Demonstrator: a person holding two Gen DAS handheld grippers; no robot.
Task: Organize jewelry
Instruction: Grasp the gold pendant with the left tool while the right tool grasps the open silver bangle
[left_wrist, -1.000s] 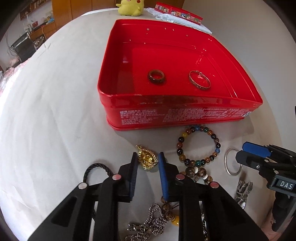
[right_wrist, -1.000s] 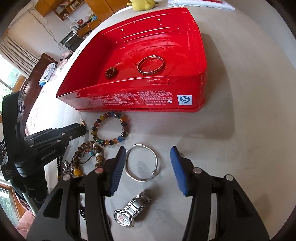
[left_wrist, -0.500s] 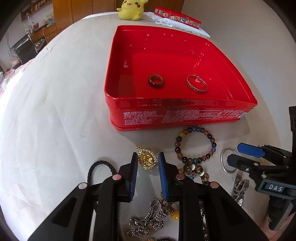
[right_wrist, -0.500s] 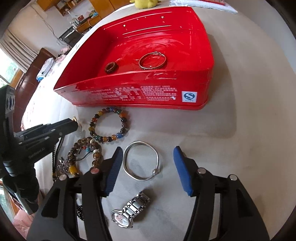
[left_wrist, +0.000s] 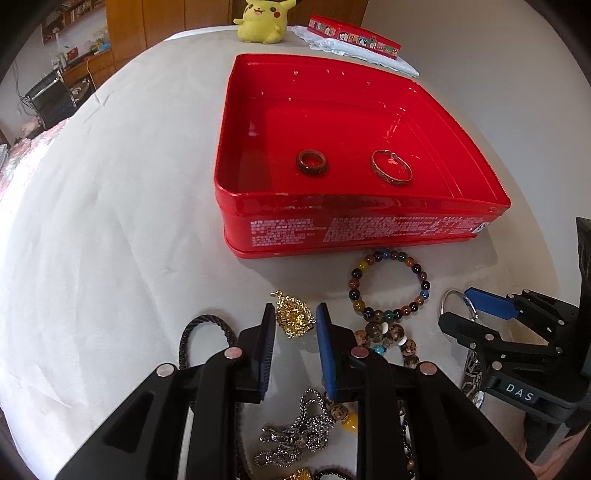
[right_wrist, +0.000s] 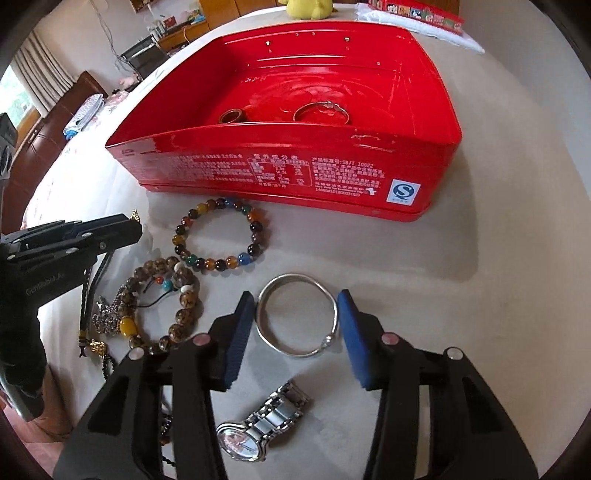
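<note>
Straddling the gold pendant (left_wrist: 294, 318), the left claw (left_wrist: 295, 332) stands narrowly parted, its 2 pads just beside the pendant's sides, contact unclear. The right claw (right_wrist: 297, 325) is spread wide around the silver bangle (right_wrist: 297, 314), which lies flat on the desk (right_wrist: 480, 295) between its pads. Beyond both, the multicolored bead bracelet (right_wrist: 221, 235) lies just before the red tin (left_wrist: 369, 225), which holds a brown ring (left_wrist: 311, 162) and a thin bangle (left_wrist: 391, 167). A watch (right_wrist: 258, 428) lies nearer than the silver bangle.

The right hand-held gripper (left_wrist: 476, 308) reads "DAS"; the red tin (right_wrist: 332, 173) bears a blue "S" mark.
</note>
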